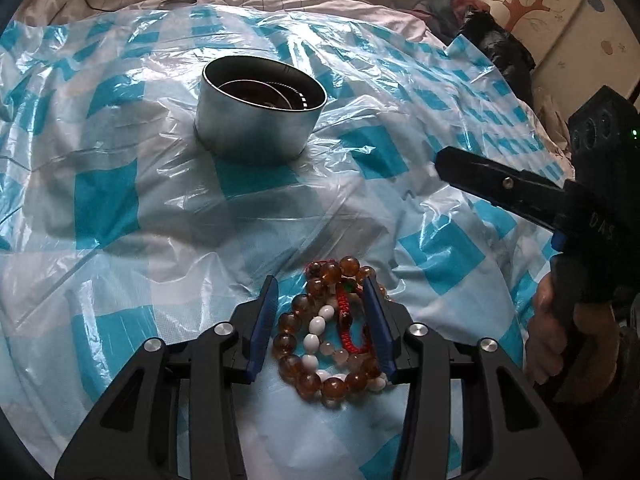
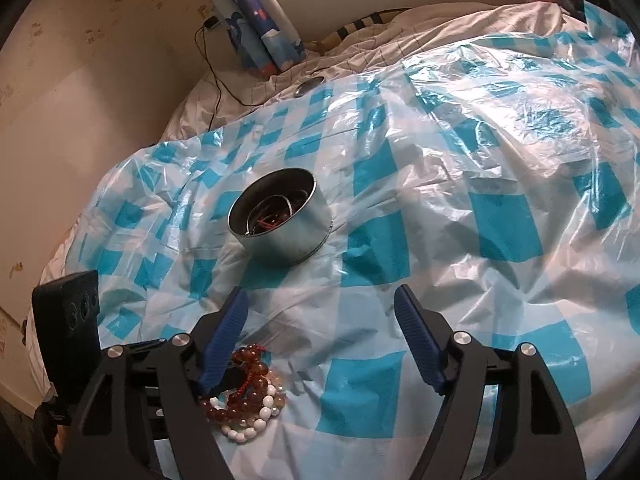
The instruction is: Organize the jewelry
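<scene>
Left gripper [image 1: 320,294] jaws spread astride bracelet pile [image 1: 332,344] lengthwise; right gripper [image 2: 322,306] jaws spread, empty

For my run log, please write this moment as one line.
left gripper: jaws around bracelet pile, right pad touching | right gripper: open, empty | tin: upright, jewelry inside | surface: plastic sheet
</scene>
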The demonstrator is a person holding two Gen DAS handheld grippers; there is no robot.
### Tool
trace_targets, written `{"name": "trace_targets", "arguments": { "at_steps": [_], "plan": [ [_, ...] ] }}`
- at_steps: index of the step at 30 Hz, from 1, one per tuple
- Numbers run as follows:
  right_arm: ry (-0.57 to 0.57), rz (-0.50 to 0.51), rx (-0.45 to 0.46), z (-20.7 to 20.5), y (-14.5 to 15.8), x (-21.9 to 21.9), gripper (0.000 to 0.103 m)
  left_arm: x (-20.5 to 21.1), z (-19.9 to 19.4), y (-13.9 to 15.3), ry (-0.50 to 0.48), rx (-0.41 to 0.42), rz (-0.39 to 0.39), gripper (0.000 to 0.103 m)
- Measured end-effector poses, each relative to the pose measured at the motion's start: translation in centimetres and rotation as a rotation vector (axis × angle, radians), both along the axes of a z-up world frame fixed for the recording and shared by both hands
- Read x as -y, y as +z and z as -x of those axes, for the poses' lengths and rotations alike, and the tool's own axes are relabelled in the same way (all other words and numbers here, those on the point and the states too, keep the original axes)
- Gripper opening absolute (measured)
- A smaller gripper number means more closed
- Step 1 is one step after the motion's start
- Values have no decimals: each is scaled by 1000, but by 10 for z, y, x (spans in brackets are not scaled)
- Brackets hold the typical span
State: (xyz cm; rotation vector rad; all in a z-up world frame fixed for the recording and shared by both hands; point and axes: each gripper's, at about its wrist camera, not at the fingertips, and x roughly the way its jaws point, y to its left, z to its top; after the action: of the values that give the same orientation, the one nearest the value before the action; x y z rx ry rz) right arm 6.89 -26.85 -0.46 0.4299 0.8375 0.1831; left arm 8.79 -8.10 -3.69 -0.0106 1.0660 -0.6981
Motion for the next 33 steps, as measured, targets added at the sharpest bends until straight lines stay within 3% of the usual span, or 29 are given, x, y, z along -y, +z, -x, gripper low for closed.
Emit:
{"name": "trace_targets", "arguments": {
  "at_steps": [2,7,12,16,18,22,28,33],
  "plan": [
    [3,5,-2,-1,-1,-1,73,4,1,0,-28,10,-27,14],
    [-6,-6,-9,-2,-4,2,73,6,7,9,-73,31,-43,10],
    [-4,-7,-12,-2,-5,2,73,-20,-1,24,-27,-3,94,10],
    [1,-4,-13,-2,-6,1,73,-47,-14,31,69,-22,208,10],
    [7,-2,-14,-2,-7,0,73,-57,-21,28,136,-19,191,10],
    [39,4,-22,-4,-8,-7,73,-68,-34,10,252,-55,87,10],
    [100,51,-23,-4,-9,-25,73,-65,-37,-3,257,-92,34,11],
    [107,33,-30,-4,-11,-24,73,-56,-40,-12,228,-111,5,18]
  ]
}}
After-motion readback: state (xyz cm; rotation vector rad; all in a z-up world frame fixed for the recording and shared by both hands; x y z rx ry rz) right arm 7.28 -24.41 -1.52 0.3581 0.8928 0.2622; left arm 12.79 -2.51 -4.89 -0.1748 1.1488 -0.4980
